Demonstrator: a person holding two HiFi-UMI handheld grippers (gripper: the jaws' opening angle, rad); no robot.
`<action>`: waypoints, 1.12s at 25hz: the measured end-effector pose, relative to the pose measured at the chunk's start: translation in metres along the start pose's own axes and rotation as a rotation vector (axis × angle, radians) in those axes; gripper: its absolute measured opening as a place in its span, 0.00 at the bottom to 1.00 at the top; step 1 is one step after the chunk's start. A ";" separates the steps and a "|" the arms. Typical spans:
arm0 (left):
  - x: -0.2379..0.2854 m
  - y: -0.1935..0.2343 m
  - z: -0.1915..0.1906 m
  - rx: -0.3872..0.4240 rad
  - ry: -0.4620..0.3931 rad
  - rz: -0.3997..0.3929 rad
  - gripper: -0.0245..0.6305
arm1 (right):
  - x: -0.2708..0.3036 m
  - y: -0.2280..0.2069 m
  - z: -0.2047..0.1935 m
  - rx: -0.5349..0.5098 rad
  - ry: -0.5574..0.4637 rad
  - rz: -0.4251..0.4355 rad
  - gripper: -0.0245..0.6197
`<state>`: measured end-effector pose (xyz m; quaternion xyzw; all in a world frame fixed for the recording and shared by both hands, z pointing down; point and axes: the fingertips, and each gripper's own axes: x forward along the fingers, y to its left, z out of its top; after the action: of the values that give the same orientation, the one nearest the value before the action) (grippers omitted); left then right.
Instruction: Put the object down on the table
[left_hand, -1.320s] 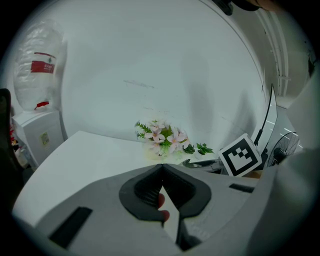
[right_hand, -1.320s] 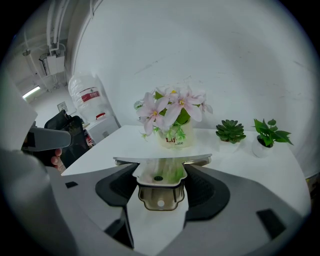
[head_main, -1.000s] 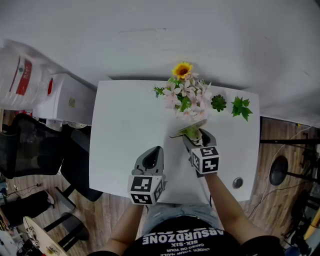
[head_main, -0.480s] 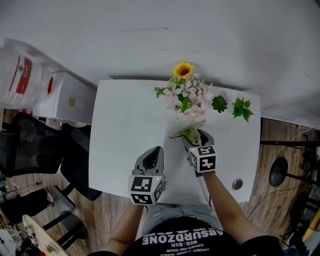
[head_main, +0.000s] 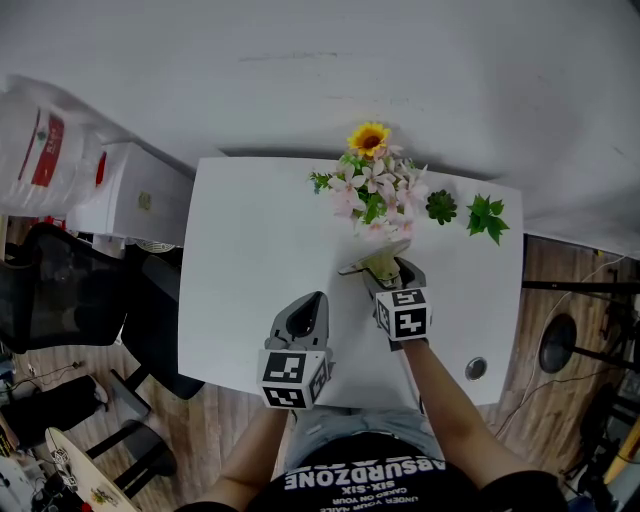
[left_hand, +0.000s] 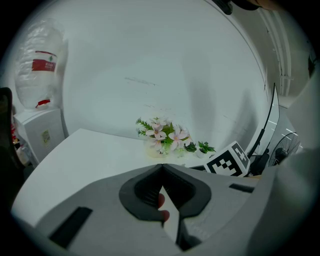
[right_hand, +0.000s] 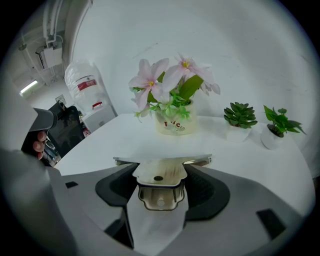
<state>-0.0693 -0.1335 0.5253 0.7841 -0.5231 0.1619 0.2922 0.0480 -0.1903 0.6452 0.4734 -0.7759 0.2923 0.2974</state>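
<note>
One metal scraper (right_hand: 161, 170) is clamped between the jaws of the right gripper (right_hand: 161, 192), wide blade forward, over the white counter (head_main: 250, 260) and just short of the flower pot (right_hand: 173, 122) (contact with the counter cannot be confirmed). A succulent (right_hand: 240, 116) and a leafy plant (right_hand: 280, 122) stand to the pot's right. The left gripper (left_hand: 161, 167) hangs over the counter's near edge, jaws closed together, holding nothing.
</note>
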 end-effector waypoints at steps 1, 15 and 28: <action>0.000 0.000 0.000 0.000 0.000 0.000 0.05 | 0.001 0.000 0.000 -0.001 0.002 -0.002 0.49; 0.002 0.001 -0.003 0.001 0.010 -0.006 0.05 | 0.014 0.001 -0.009 -0.090 0.023 -0.048 0.49; 0.000 0.003 -0.003 -0.002 0.010 -0.011 0.05 | 0.017 0.005 -0.014 -0.124 0.037 -0.068 0.49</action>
<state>-0.0721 -0.1325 0.5282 0.7858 -0.5177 0.1637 0.2961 0.0395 -0.1875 0.6658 0.4748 -0.7702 0.2421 0.3503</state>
